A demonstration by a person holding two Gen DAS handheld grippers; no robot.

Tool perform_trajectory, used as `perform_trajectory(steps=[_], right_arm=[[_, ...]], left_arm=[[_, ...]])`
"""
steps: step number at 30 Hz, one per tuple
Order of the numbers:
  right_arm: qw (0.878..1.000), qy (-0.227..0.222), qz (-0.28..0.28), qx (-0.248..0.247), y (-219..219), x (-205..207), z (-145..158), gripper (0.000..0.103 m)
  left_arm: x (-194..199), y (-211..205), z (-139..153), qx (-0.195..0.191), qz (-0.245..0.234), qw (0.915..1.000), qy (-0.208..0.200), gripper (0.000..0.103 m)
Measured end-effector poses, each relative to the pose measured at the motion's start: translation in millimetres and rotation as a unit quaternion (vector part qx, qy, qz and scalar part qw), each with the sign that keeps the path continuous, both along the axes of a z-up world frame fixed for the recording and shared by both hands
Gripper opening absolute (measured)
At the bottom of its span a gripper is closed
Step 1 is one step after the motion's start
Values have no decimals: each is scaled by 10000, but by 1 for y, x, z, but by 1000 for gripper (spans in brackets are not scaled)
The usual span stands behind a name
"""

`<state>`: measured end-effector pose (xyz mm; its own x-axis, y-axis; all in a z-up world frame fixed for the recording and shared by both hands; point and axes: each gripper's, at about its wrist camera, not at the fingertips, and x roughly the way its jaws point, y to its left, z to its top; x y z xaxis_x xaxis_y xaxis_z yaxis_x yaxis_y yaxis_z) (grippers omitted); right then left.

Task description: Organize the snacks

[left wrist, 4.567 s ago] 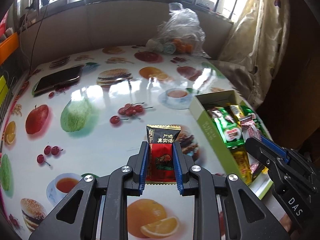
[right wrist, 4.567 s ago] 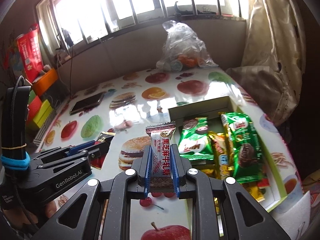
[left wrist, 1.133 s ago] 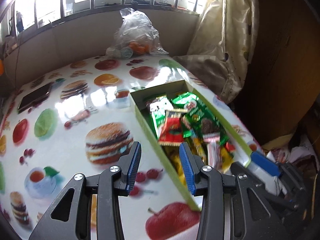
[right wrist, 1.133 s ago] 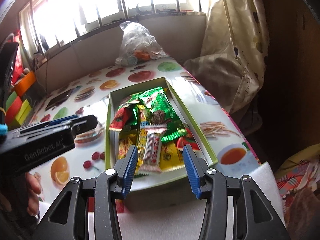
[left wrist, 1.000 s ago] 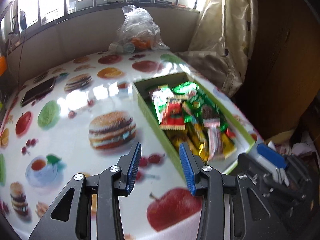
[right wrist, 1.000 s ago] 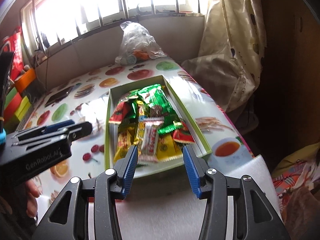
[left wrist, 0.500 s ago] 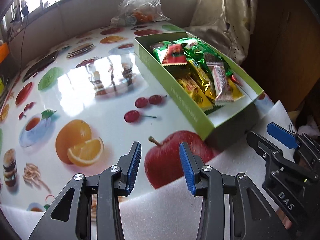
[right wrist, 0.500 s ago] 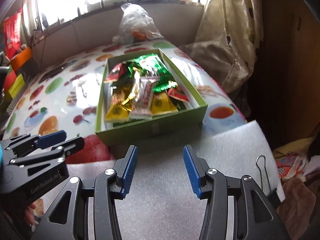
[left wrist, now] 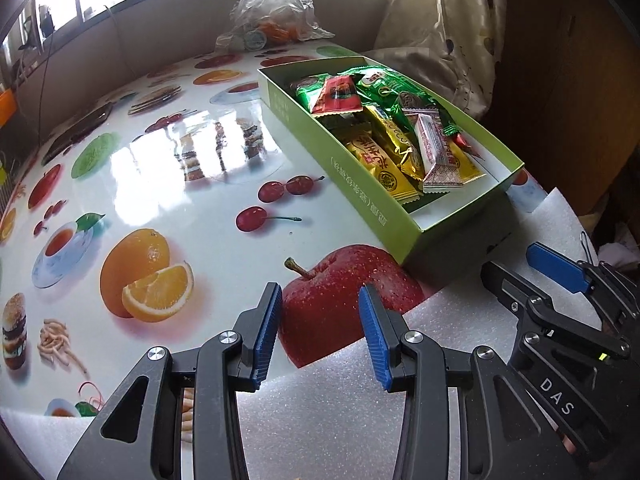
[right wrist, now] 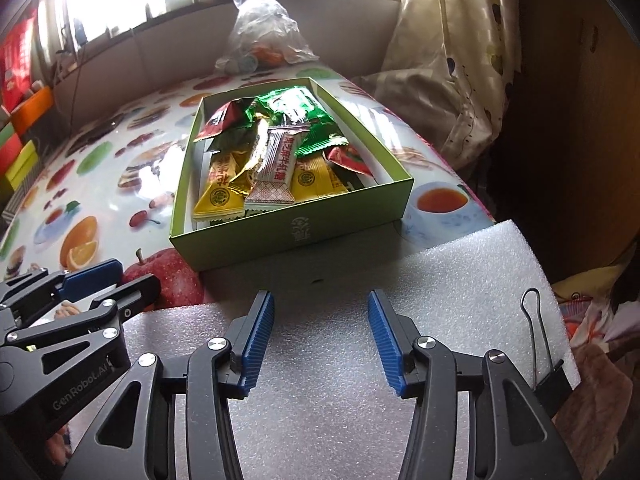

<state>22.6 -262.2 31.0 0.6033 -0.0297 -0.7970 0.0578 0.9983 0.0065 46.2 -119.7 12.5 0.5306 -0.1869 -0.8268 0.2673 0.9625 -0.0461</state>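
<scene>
A green cardboard box [left wrist: 360, 188] [right wrist: 304, 232] sits on the fruit-print table and holds several wrapped snacks. Among them are a red packet [left wrist: 336, 96] [right wrist: 222, 118], a white nougat bar [left wrist: 436, 152] [right wrist: 276, 164] and yellow packets [left wrist: 380, 164] [right wrist: 220, 188]. My left gripper [left wrist: 320, 336] is open and empty, low over the table's near edge, left of the box. My right gripper [right wrist: 320, 340] is open and empty over the white foam sheet, in front of the box. Each gripper shows in the other's view, the right one [left wrist: 560, 300] and the left one [right wrist: 80, 296].
A white foam sheet [right wrist: 440, 280] [left wrist: 340, 420] covers the table's near edge, held by a binder clip [right wrist: 540, 340]. A clear plastic bag [left wrist: 272, 12] [right wrist: 260, 36] stands at the far edge. A dark phone [left wrist: 76, 132] lies far left. A curtain [right wrist: 452, 60] hangs right.
Both grippers let go of their snacks into the box, then drew back and down to the table's near edge. They stay open and empty.
</scene>
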Motion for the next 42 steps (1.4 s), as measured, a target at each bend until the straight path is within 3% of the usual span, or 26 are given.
perform_trajectory(steps=[42], right_arm=[[10000,-66,-63,27,-4,-2,-1,49]], left_arm=[[-1,1,0,16,17,10000,-42,41]])
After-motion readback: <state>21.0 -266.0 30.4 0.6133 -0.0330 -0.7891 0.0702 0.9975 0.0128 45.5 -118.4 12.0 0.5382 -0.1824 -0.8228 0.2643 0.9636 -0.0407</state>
